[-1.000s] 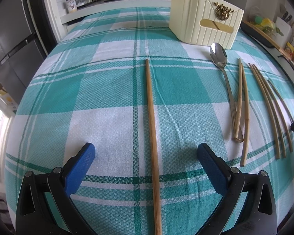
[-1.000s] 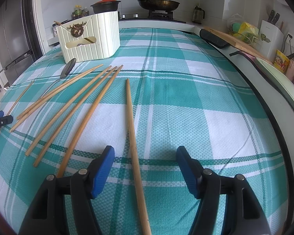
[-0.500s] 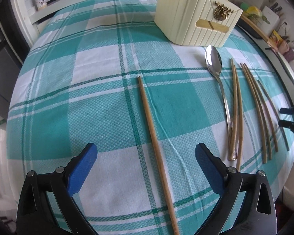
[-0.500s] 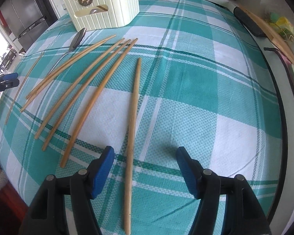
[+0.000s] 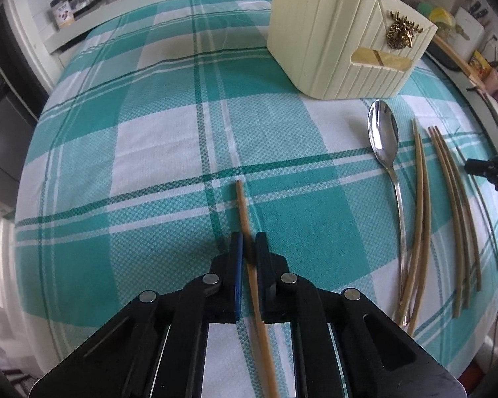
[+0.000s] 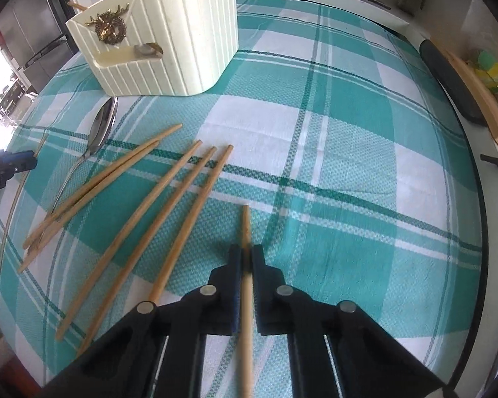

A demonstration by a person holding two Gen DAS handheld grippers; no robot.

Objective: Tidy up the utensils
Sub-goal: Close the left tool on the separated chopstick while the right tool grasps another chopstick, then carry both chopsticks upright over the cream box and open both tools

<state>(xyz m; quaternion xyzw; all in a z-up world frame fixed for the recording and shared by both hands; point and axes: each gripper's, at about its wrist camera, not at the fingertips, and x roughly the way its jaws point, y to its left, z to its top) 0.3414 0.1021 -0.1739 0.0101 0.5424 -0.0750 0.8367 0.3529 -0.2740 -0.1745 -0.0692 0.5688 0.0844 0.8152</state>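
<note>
In the left wrist view my left gripper [image 5: 249,237] is shut on a single wooden chopstick [image 5: 241,205] that lies on the teal checked cloth, its tip poking out ahead of the blue pads. In the right wrist view my right gripper [image 6: 245,252] is likewise shut on another lone chopstick [image 6: 246,225]. A cream ribbed utensil holder [image 5: 341,43] [image 6: 169,33] with a gold stag ornament stands farther back. Between the two grippers lie a steel spoon [image 5: 383,132] [image 6: 103,126] and several loose chopsticks [image 5: 421,199] [image 6: 169,215].
Each gripper shows at the edge of the other's view: the right one [image 5: 490,169], the left one [image 6: 13,162]. Jars [image 5: 63,13] stand on a counter behind the table. A wooden board [image 6: 474,83] lies along the right-hand counter.
Both grippers went from wide open around their chopsticks to shut on them. Both also moved forward along the sticks, closer to the holder.
</note>
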